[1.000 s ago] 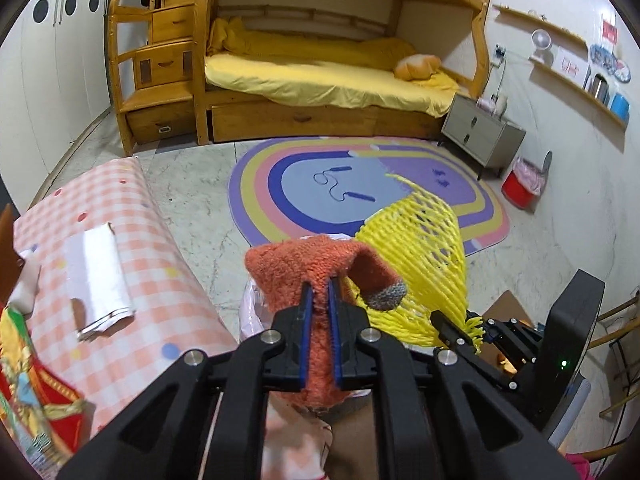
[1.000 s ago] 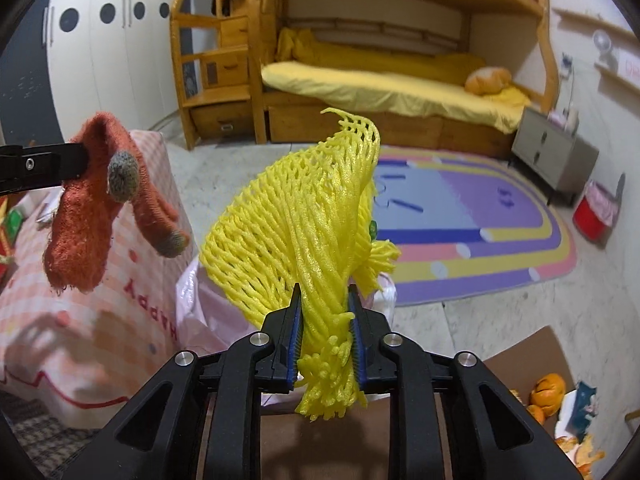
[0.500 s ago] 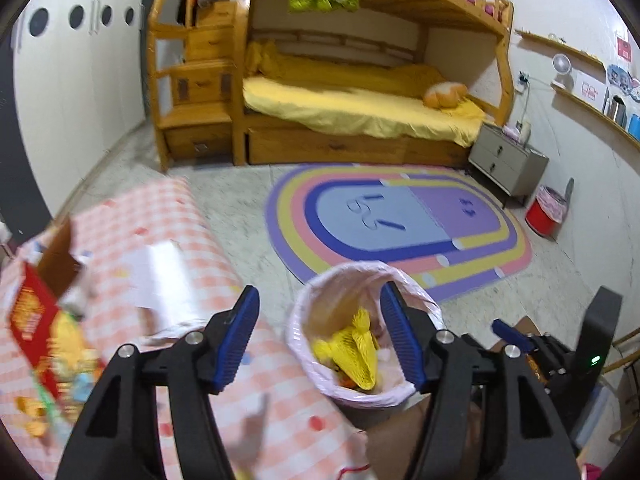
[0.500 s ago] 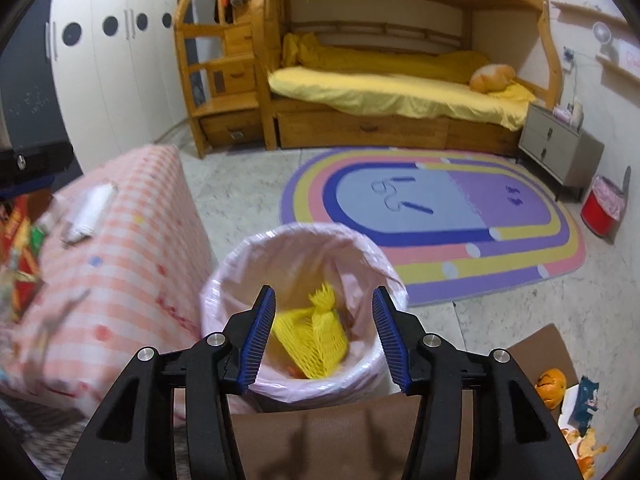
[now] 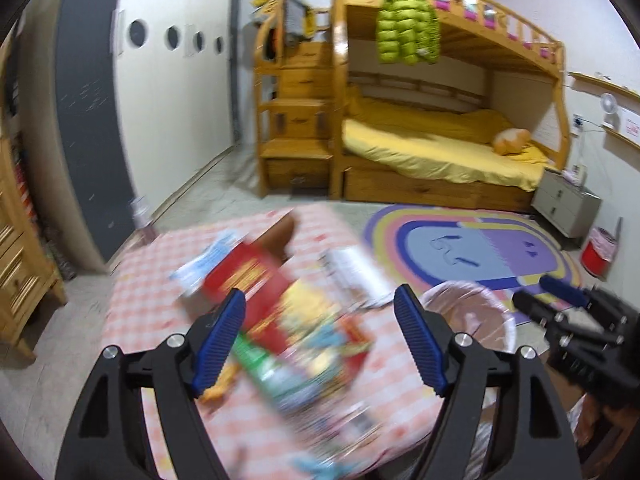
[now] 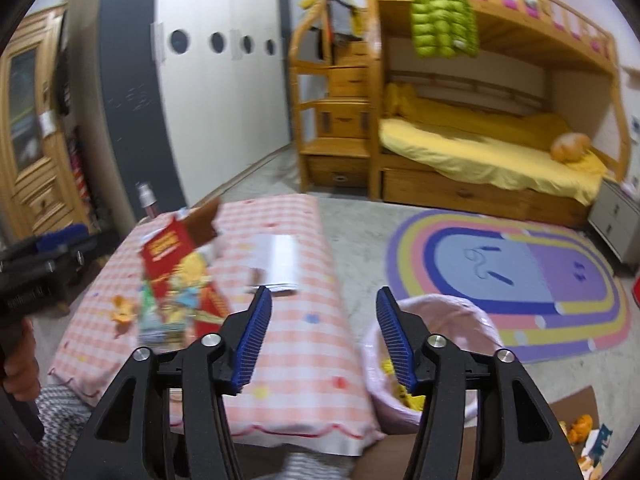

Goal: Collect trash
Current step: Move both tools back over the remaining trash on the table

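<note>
Both grippers are hanging empty, jaws apart, above the bench point(image 6: 312, 344).
The left gripper point(image 5: 320, 336) is facing the red box point(image 5: 256, 284); a rushed grab could knock it off.

I see ribbed blue pads point(image 6: 251, 340) on my matt black plastic right gripper point(image 6: 323, 336), checked cloth on the table point(image 6: 304, 344), and varnished wood at twelve o'clock on the bunk bed point(image 6: 492, 92).

A child's bedroom at home; wooden bunk bed point(image 6: 492, 128) with yellow bedding; rainbow rug point(image 6: 516, 276) on the floor.
</note>
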### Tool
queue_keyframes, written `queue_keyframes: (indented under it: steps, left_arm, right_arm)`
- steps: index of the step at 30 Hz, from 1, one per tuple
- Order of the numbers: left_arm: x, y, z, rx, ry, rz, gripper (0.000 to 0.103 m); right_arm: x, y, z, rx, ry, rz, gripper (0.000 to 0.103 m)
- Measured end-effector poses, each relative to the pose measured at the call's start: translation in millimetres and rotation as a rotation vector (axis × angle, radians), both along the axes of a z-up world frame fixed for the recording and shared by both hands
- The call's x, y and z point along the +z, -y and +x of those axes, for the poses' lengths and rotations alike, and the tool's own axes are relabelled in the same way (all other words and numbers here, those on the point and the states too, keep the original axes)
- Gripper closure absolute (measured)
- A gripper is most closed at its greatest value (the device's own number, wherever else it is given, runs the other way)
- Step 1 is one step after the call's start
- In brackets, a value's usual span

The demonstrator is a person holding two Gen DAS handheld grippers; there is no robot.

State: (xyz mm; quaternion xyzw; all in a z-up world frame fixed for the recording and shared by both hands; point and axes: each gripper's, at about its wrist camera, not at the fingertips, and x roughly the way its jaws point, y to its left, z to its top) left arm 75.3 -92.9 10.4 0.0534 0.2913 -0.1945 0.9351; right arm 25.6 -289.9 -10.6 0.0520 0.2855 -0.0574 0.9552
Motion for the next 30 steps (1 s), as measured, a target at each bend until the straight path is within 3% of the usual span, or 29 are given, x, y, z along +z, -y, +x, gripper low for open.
queue_keyframes:
  steps: [7,10,18,24,30]
  left_arm:
    - [-67.8,-50.3,-8.5,0.074,-0.15,0.003,0.027]
    - [-87.6,-53.1,-17.4,0.067,-0.163,0.044,0.027]
    - [-105.6,-39.8,-25.1,-0.017,-0.225,0.021,0.027]
    - [-116.7,-8.3,-18.8,-0.034,-0.24,0.083,0.027]
    - [-121.6,5.7,-13.5,-0.044,-0.244,0.093,0.03]
  right_arm:
    - [-21.2,-59.7,18.3,0.089,-0.071,-0.026,0.04]
    - [-27.6,-72.6,18.1,0.115,-0.096,-0.023,0.04]
    - [-27.4,-69.9,11.7,0.092,-0.106,0.001,0.037]
    - [-26.1,-55.2,5.0,0.062,-0.101,-0.002,0.037]
    - [-28.8,-43.2,4.1,0.061,-0.109,0.037,0.037]
